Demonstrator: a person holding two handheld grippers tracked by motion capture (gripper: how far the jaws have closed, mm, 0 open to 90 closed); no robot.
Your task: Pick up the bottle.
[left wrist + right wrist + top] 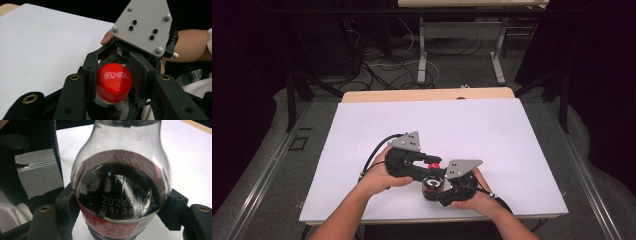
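Note:
A cola bottle (pixel 122 187) with dark drink, a red label and a printed date code fills the right gripper view. My right gripper (pixel 120 207) is shut on its body, one jaw pressing each side. The bottle's red cap (pixel 114 82) with white lettering sits between the jaws of my left gripper (pixel 114 78), which is shut on it. In the high view both grippers meet near the table's front middle: the left gripper (pixel 428 163) is on the red cap (pixel 433 165), and the right gripper (pixel 434 186) is on the bottle (pixel 431 184).
A white sheet (pixel 437 125) covers the wooden table (pixel 427 94). Behind the cap in the left gripper view are the right gripper's grey plate (pixel 143 25) and the hand holding it. Beyond the table, cables and desk legs (pixel 422 50) stand on the floor.

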